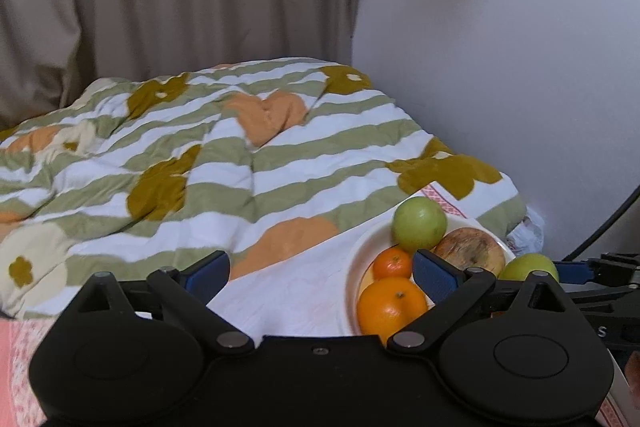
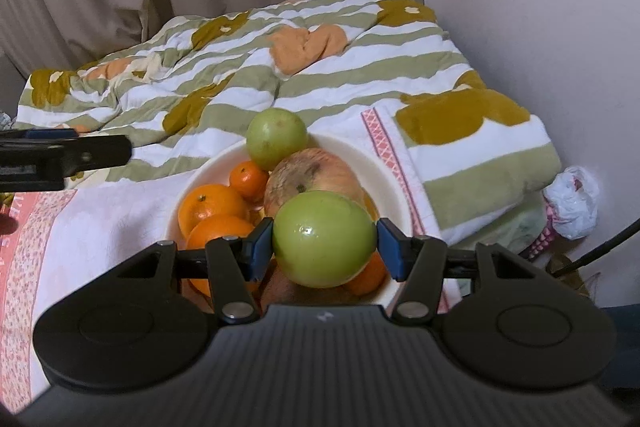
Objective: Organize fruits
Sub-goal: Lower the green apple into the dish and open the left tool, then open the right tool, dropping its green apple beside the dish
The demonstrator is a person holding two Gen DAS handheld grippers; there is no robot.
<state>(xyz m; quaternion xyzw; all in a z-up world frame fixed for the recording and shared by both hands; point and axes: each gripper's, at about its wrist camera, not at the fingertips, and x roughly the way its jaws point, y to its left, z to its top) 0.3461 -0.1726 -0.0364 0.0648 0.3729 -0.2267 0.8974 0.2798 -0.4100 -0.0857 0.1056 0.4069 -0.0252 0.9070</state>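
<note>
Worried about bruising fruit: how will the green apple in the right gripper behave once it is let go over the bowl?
The green apple looks round and glossy, so it may roll off the piled fruit. It looks firm, gripped between the right gripper pads without denting. The bowl rim should probably contain it.

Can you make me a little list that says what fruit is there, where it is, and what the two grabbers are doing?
place: white bowl on a cloth, beside a striped flowery blanket
fruit in bowl: one green apple, one brownish wrinkled apple, oranges, a small mandarin
right hand-held gripper: shut on a second green apple, above the bowl
left hand-held gripper: open, nothing between its pads, left of the bowl
</note>
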